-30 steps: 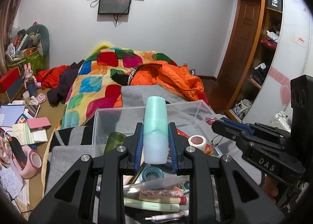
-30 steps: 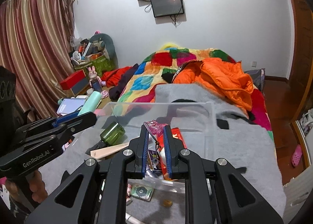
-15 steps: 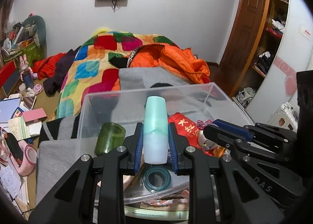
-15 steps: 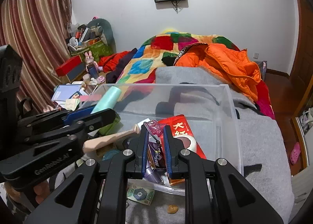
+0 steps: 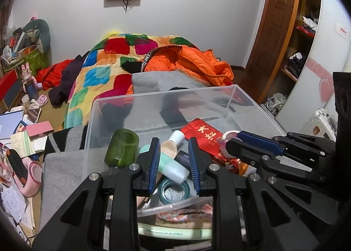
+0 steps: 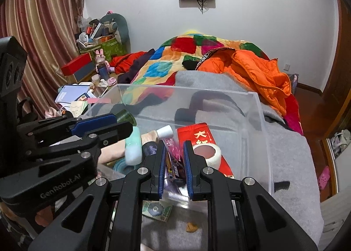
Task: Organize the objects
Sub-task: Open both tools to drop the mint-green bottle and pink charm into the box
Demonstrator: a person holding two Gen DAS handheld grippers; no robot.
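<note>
A clear plastic bin [image 5: 248, 97] [image 6: 261, 108] sits on a grey blanket. My left gripper [image 5: 173, 163] is open over the bin; the mint-green bottle [image 5: 173, 167] [image 6: 132, 148] lies loose on its side inside, below the fingers. My right gripper [image 6: 174, 161] hangs over the bin with its jaws slightly apart; a pink packet [image 6: 172, 149] sits between them, seemingly loose. The bin also holds a green jar [image 5: 121, 148], a red pouch [image 5: 206, 137] [image 6: 204, 139], a tape roll [image 6: 207, 154] and a beige tube [image 5: 171, 145].
A teal ring [image 5: 174, 191], a braided cord [image 5: 182, 216] and a pale green tube [image 5: 175, 232] lie near the bin's front. A bed with a patchwork quilt [image 5: 105, 75] and orange jacket [image 6: 252, 69] lies behind. Clutter covers the floor at left [image 5: 22, 137].
Both grippers moved down and forward over the bin. My left gripper opened and dropped the mint-green bottle into the bin. My right jaws parted around the pink packet.
</note>
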